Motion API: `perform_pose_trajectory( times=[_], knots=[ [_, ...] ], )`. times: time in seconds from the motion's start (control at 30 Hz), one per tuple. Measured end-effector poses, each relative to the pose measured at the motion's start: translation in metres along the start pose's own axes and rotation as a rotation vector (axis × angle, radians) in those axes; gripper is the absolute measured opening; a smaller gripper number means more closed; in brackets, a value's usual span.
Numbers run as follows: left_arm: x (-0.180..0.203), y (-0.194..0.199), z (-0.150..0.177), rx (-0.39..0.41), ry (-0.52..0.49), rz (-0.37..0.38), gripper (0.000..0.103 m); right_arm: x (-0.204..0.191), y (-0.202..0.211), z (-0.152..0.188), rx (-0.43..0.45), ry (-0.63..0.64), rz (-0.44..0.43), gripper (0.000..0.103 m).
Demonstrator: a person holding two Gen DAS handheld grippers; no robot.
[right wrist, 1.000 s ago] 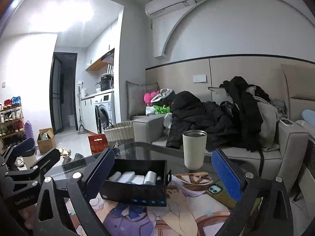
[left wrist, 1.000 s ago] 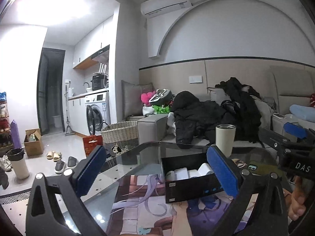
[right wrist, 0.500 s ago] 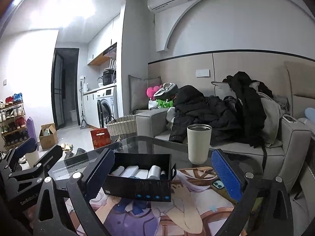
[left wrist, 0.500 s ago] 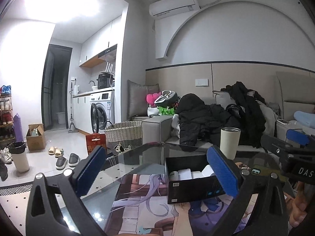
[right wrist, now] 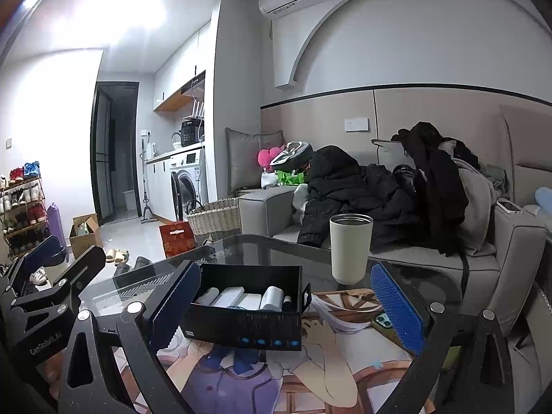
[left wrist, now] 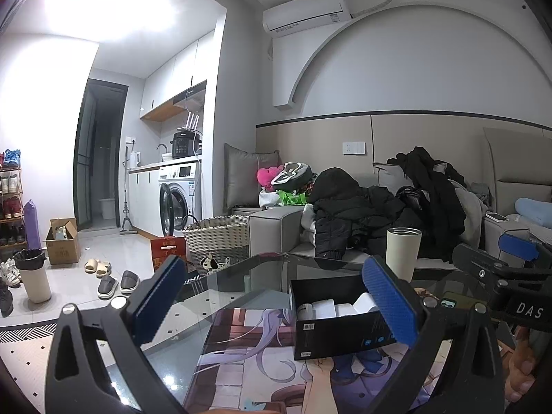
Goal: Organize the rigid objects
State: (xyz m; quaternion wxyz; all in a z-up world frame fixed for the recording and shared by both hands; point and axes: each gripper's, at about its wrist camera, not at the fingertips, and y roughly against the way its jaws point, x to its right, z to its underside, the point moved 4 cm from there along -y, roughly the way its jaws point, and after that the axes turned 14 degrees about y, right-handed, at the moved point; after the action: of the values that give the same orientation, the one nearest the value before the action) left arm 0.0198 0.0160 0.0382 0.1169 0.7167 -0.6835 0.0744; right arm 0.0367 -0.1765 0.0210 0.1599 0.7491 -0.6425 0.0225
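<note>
White walls with a curved arch moulding [left wrist: 414, 34]; air conditioner [left wrist: 305, 13] mounted high; beige panelled wall [right wrist: 327, 120] behind a grey sofa [right wrist: 517, 241] heaped with dark coats [left wrist: 362, 210]; pale tiled floor [left wrist: 114, 245]; washing machine [left wrist: 179, 200] under white cabinets [left wrist: 179, 72]; wicker basket [left wrist: 217, 238] beside sofa end; dark doorway [right wrist: 114, 148]; shoe rack [right wrist: 24, 207] at left; bright ceiling light [left wrist: 107, 3].
</note>
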Motion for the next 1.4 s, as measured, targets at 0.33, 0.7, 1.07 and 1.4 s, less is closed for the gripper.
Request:
perform_pose_trajectory(
  times=[0.33, 0.7, 1.07, 1.4],
  knots=[
    [-0.0005, 0.001, 0.0008, -0.002, 0.001, 0.001, 0.103, -0.0004, 0.0008, -0.0008, 0.0, -0.001, 0.0, 0.101],
    [-0.001, 0.0021, -0.0008, -0.006, 0.002, 0.006, 0.103, -0.0007, 0.0007, -0.0005, 0.0, -0.001, -0.001, 0.101],
    [-0.0013, 0.0032, -0.0015, -0.011, 0.001, 0.012, 0.103, -0.0011, 0.0007, -0.0007, 0.0, 0.0, -0.002, 0.101],
    [-0.0001, 0.0046, -0.0019, -0.009, -0.002, 0.018, 0.103, -0.0013, 0.001, -0.0009, 0.001, -0.002, 0.0, 0.101]
  ],
)
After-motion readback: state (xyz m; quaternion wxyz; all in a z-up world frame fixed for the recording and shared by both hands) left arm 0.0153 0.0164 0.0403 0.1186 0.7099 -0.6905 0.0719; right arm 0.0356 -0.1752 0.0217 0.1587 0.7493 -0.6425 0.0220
